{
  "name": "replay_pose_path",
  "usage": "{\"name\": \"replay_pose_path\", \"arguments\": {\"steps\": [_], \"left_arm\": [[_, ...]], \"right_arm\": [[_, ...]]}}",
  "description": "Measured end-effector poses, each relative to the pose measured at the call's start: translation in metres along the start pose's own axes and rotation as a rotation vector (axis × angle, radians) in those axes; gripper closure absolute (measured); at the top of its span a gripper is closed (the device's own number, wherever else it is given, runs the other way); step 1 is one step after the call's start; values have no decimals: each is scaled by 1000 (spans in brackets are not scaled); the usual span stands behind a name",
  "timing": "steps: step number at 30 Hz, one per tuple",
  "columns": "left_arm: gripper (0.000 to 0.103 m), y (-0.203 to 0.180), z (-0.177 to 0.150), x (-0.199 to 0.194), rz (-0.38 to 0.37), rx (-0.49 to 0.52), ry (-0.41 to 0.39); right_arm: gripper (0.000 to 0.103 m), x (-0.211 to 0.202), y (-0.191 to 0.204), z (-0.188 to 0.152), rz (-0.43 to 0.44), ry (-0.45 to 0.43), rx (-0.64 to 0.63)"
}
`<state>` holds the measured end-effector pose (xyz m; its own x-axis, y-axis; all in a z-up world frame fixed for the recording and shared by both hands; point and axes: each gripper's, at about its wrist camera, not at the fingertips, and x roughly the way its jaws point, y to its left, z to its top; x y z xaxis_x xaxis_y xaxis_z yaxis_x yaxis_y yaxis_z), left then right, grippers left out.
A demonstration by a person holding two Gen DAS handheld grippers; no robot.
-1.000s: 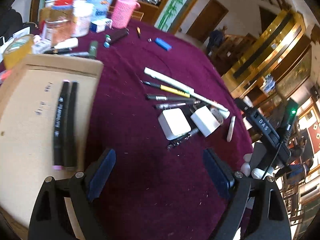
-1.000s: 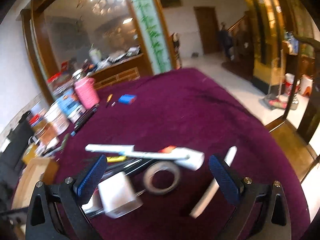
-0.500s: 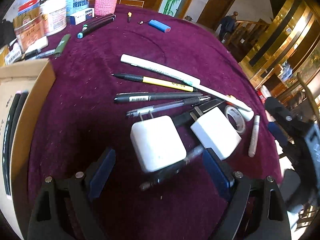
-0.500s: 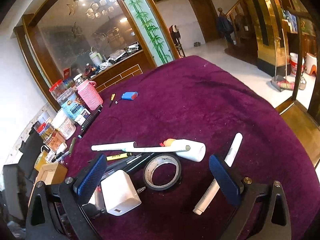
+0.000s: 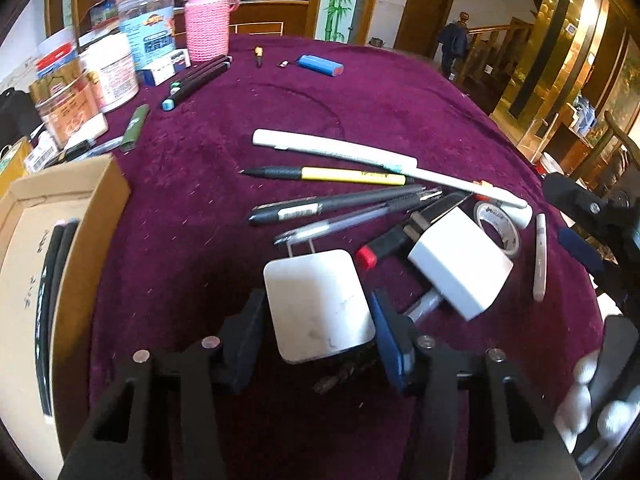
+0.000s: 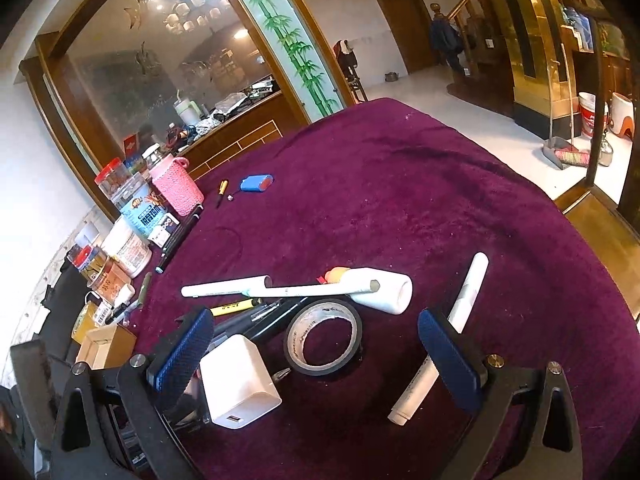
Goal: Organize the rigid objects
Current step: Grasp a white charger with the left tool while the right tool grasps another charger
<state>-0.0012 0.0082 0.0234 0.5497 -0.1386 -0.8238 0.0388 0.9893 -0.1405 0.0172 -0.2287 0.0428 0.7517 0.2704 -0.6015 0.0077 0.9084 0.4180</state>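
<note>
Left gripper (image 5: 318,312): we see its jaws closing around a white charger (image 5: 320,304), pads at its sides.
Right gripper (image 6: 316,354): released, wide apart over a tape roll (image 6: 325,336).
Far left: cardboard box (image 5: 60,264) holding black markers (image 5: 50,300).

1. Pens and a second charger are crowding the counter (image 5: 400,92) just beyond and right of the white charger (image 5: 318,306).
2. The cardboard box (image 5: 86,216) is standing well left of that charger, with bare cloth lying between them.
3. Far beyond the charger, jars and the pink cup (image 5: 208,26) are lining the counter's back-left edge.
4. Bare cloth is lying open far beyond and right of the charger.
</note>
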Motion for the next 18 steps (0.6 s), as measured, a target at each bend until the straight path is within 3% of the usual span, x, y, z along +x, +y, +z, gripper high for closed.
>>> {"name": "replay_pose_path", "arguments": {"steps": [6,8,14,18], "left_arm": [[50,-6,11,14,44,24,-12],[54,-7,9,14,55,45,-28],[55,15,-3,-15,-55,-36,-32],[54,35,-14,-45,-118,-85,-51]], "right_arm": [[1,5,3,-2,-5,14,-24],[1,6,4,-3,-8,13,-32],[1,12,7,-5,17,41,-43],[1,13,32,-13,81,60,-153]]}}
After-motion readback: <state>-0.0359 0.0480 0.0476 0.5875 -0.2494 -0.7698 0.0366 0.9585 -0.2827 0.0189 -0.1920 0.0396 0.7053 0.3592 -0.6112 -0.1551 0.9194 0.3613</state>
